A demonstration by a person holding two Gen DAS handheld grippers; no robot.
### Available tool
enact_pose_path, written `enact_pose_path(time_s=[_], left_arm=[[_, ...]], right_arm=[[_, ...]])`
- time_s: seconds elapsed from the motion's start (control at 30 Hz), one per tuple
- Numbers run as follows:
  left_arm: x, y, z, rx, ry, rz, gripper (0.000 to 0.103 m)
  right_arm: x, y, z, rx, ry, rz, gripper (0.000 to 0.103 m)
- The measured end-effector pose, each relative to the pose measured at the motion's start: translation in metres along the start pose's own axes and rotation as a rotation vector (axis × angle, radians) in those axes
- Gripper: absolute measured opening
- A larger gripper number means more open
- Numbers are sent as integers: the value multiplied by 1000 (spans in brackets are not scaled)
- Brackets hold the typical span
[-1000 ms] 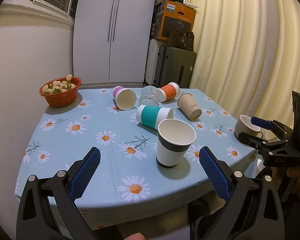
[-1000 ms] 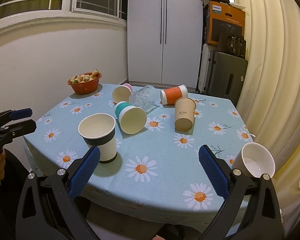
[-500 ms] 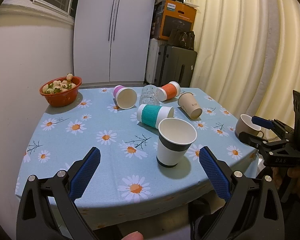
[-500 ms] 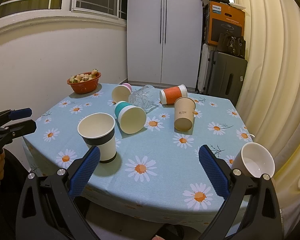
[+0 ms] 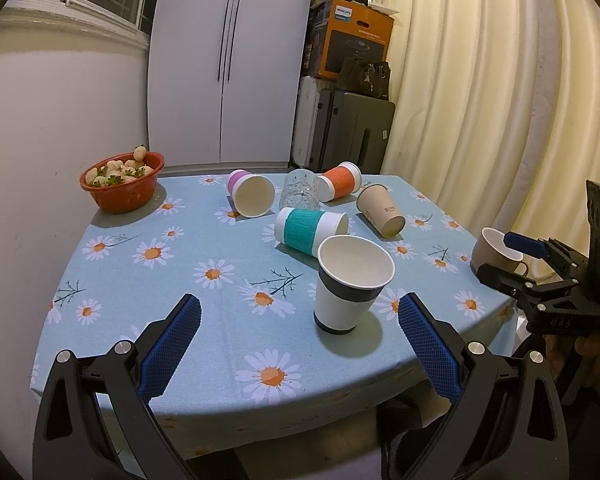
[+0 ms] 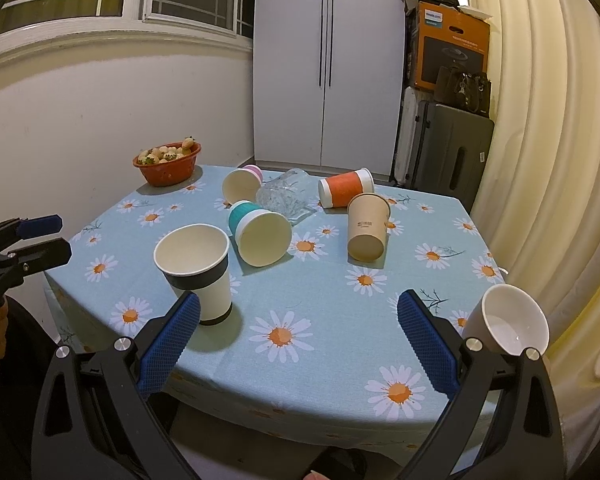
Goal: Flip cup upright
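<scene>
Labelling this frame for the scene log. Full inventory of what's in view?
dark-banded cup: 1, white with dark band, upright, near table edge
teal cup: 1, on its side, centre
pink cup: 1, on its side, far
orange cup: 1, on its side, far
tan cup: 1, on its side, right of centre
glass: 1, clear, on its side, between pink and orange cups
mug: 1, tan outside, white inside, tilted, right table edge
bowl: 1, red, holds pale strawberries, far left corner
tablecloth: 1, light blue, daisies
left tongs: open, empty
right tongs: open, empty
</scene>
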State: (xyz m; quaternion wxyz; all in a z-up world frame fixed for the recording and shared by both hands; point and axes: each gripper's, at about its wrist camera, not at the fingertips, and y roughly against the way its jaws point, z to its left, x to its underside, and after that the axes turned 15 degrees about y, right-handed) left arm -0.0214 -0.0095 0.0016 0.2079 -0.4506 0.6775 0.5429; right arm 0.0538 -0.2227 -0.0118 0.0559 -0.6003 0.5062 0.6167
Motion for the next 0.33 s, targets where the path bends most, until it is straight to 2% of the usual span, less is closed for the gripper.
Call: enact_pose_path(time_s=[0.33], left_arm=[[-1,-1,2,-2,6,1,96]], right_arm=[[1,-1,-1,2,-1,4,98]])
